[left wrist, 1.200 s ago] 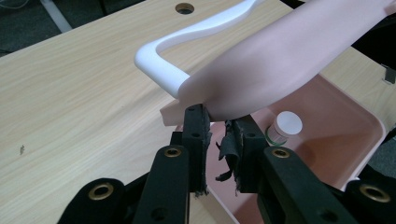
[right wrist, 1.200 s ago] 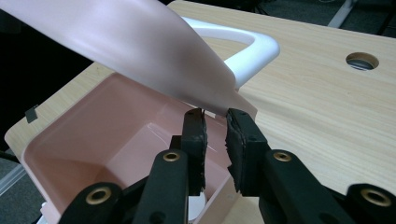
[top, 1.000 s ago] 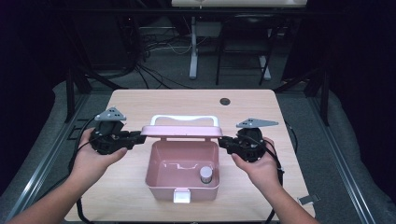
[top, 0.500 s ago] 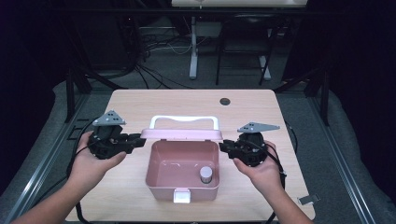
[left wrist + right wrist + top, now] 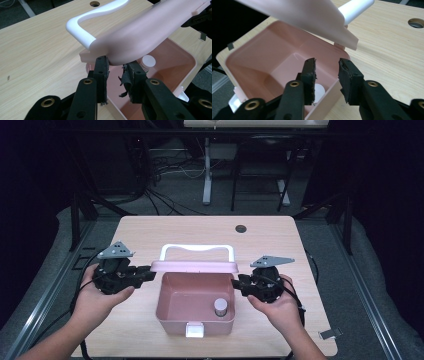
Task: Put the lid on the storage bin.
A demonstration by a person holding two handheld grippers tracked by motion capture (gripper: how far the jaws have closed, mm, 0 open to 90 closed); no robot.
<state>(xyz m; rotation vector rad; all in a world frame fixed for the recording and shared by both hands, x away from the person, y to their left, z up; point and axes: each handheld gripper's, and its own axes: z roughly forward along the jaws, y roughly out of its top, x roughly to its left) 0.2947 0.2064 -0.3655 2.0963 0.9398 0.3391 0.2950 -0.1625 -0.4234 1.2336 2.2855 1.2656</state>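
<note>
Standing open at the middle of the wooden surface (image 5: 150, 230), pink box (image 5: 172, 312) with lid (image 5: 195, 266) swung up on its rear hinge, white handle (image 5: 196, 249) behind, baring a small white-capped jar (image 5: 220, 306) in the lower right corner. Flanking the lid ends, left gripper (image 5: 148, 272) and right gripper (image 5: 240, 283), jaws just widened, now apart. Left fingertips (image 5: 101, 65) right under the lid's corner, contact unclear; nothing between the right gripper's jaws.

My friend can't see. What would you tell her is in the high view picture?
A pink box sits open on a wooden table, its lid up, a small jar inside. The left gripper and right gripper flank it, jaws apart.
</note>
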